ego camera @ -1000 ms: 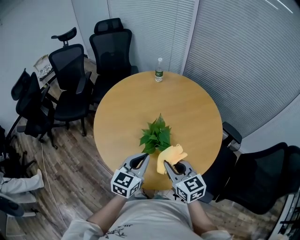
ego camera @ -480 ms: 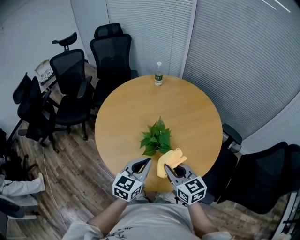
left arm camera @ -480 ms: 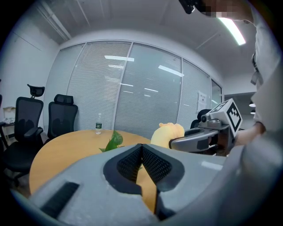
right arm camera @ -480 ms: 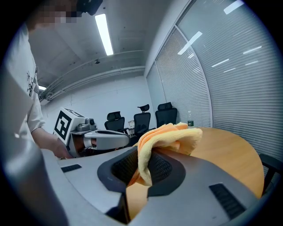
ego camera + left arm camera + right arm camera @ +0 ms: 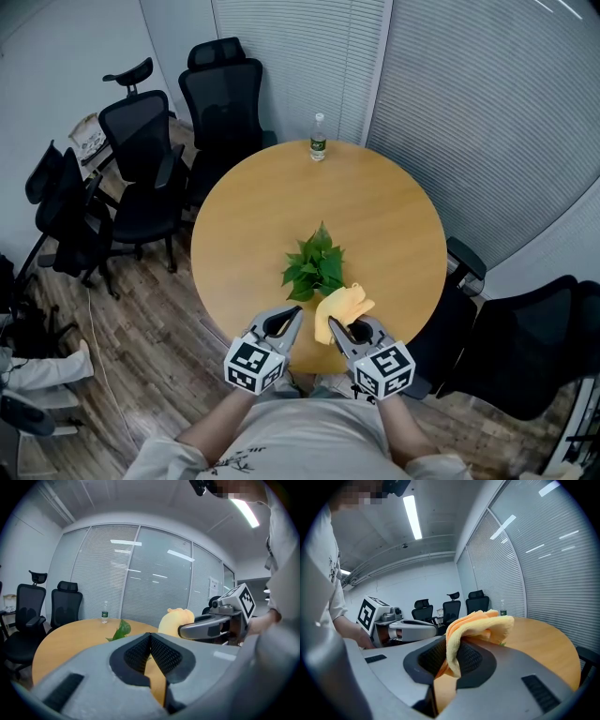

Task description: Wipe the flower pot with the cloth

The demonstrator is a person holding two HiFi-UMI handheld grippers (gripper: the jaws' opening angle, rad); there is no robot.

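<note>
- Yellow cloth (image 5: 339, 307) pinched in right hand-held gripper (image 5: 339, 330), mostly loose above the jaws: may slip free mid-wipe.
- Left hand-held gripper (image 5: 286, 322) clenched on nothing, not steadying the flower pot, hidden under leaves (image 5: 317, 270) near desk's (image 5: 375, 216) near edge: could tip or slide off.

Table (image 5: 375, 211) x1, plant (image 5: 317, 267) x1, cloth (image 5: 340, 307) x1, bottle (image 5: 319, 141) x1, chairs (image 5: 225, 103) 5+, L gripper (image 5: 293, 313), R gripper (image 5: 332, 324).

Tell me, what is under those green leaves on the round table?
From above, only the leaves and the bare wooden table around them show. The leaves cover whatever they grow from, and no view shows it.
</note>
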